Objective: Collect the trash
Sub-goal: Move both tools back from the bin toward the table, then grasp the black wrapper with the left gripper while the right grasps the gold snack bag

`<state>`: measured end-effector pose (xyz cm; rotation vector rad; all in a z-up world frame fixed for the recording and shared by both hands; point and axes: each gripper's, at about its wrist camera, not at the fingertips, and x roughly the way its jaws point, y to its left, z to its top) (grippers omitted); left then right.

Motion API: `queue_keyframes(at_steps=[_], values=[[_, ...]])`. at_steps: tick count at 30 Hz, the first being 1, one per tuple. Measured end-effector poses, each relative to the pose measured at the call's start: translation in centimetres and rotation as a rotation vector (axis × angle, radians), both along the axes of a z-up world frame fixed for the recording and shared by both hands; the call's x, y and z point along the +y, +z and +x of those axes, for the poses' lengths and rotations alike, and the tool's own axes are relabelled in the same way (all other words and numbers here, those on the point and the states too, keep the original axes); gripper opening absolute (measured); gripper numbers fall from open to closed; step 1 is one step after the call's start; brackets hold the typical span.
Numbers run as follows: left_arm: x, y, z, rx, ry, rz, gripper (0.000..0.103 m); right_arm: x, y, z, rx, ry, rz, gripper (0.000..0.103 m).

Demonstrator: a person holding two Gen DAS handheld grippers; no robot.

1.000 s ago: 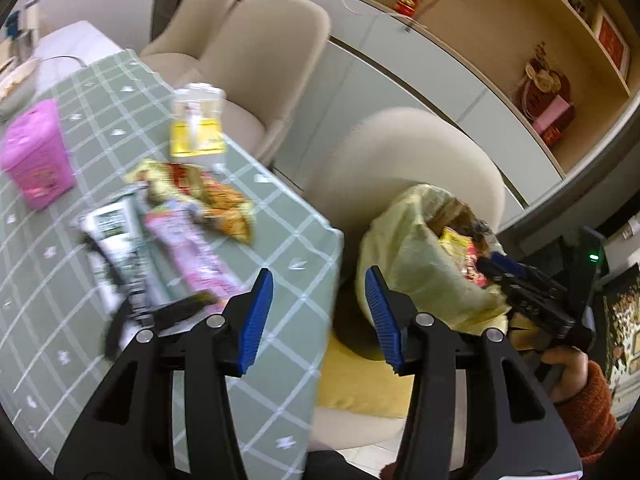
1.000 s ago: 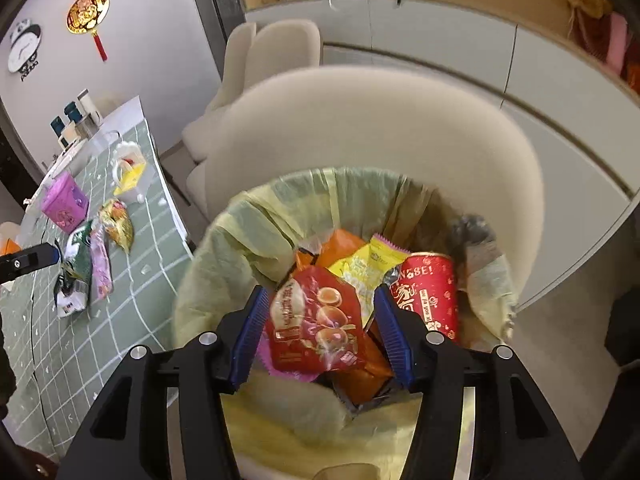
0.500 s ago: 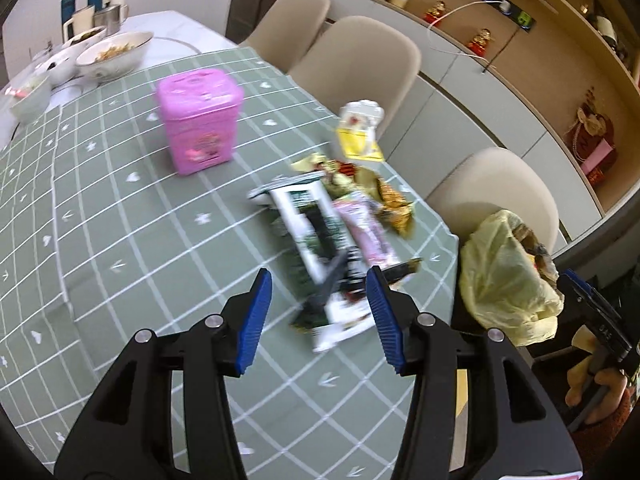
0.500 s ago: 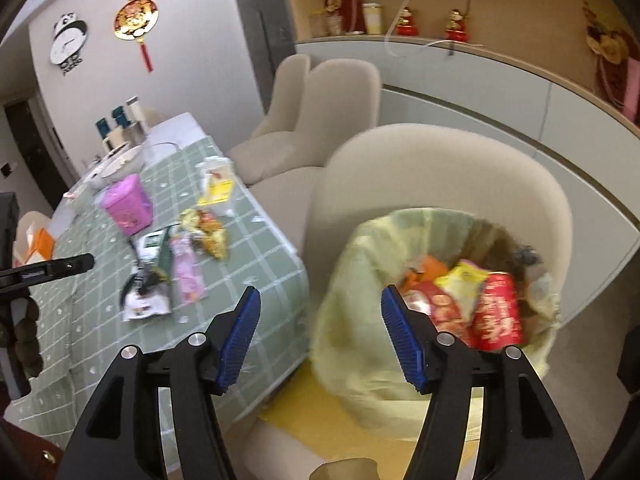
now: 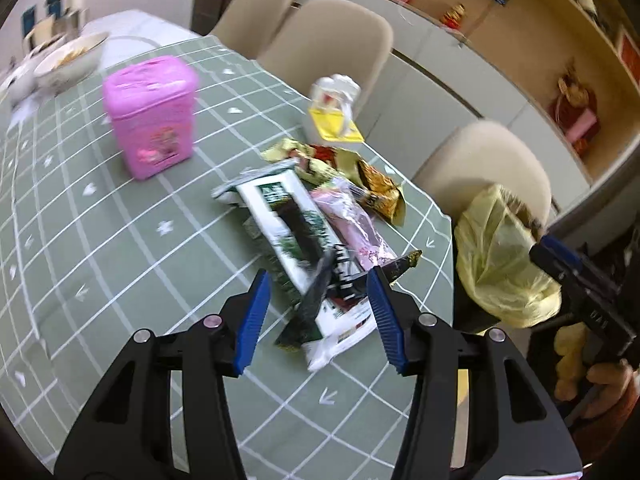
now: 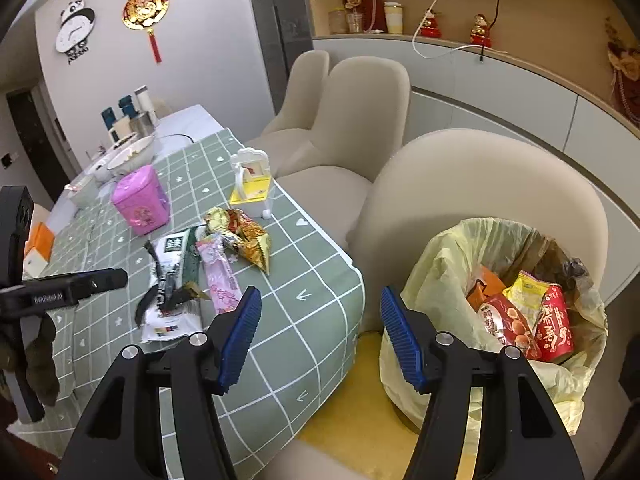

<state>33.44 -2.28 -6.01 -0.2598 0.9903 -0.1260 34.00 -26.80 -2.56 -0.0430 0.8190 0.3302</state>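
Observation:
Several empty snack wrappers lie in a heap near the edge of the green checked table (image 5: 120, 240): a white-and-green one (image 5: 288, 216), a pink one (image 5: 352, 224), a gold-orange one (image 5: 372, 184) and a dark strip (image 5: 316, 292). My left gripper (image 5: 318, 280) is open just above the near end of the heap, nothing between its fingers. My right gripper (image 6: 319, 294) is open and empty, over the table's corner. The yellow trash bag (image 6: 440, 264) sits on a beige chair to its right, with red and yellow packets (image 6: 508, 320) inside.
A pink box (image 5: 152, 116) and a white-and-yellow container (image 5: 334, 112) stand behind the wrappers. Bowls (image 5: 68, 60) sit at the far end. Beige chairs (image 6: 360, 112) line the table's right side, with white cabinets behind them.
My right gripper let a red snack packet drop into the bag, opened wider and drew back from it. My left gripper swung from the table's edge to over the wrapper heap.

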Motion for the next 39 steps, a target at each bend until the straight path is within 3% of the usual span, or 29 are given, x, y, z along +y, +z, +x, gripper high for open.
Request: queue_keyframes(at_steps=[8, 9, 10, 11, 14, 19, 26, 30, 36, 39], values=[[-3.8, -2.5, 2.5, 0.004, -0.076, 0.161, 0.048, -1.5, -1.4, -0.5, 0.01, -0.106, -0.063, 0.059], [-4.1, -2.5, 2.5, -0.002, -0.083, 0.183, 0.046, -1.6, -1.4, -0.5, 0.008, -0.111, -0.064, 0.059], [-4.4, -2.6, 2.5, 0.0, -0.095, 0.194, 0.036, -1.8, -1.5, -0.6, 0.006, -0.119, -0.064, 0.059], [-4.3, -2.7, 2.5, 0.005, -0.1, 0.19, 0.026, -1.9, -1.5, -0.6, 0.006, -0.128, -0.061, 0.059], [-3.5, -2.2, 1.9, 0.005, -0.091, 0.156, 0.023, -1.6, -1.5, -0.6, 0.011, -0.123, -0.04, 0.059], [-0.2, -0.7, 0.0, -0.001, -0.028, 0.075, 0.022, 1.1, -1.6, -0.2, 0.015, -0.033, -0.038, 0.059], [6.6, -0.8, -2.1, 0.045, 0.148, 0.046, 0.023, 7.2, -2.3, 0.6, -0.009, 0.164, -0.145, 0.059], [9.3, -1.1, -2.6, 0.057, 0.205, 0.021, 0.023, 9.6, -2.9, 2.8, 0.024, 0.25, -0.118, 0.059], [10.6, -1.6, -2.9, 0.068, 0.223, -0.009, 0.023, 13.7, -4.0, 8.9, 0.106, 0.312, -0.079, 0.051], [10.8, -2.0, -2.7, 0.082, 0.222, -0.018, 0.023, 15.4, -5.3, 11.9, 0.14, 0.298, -0.094, 0.032]])
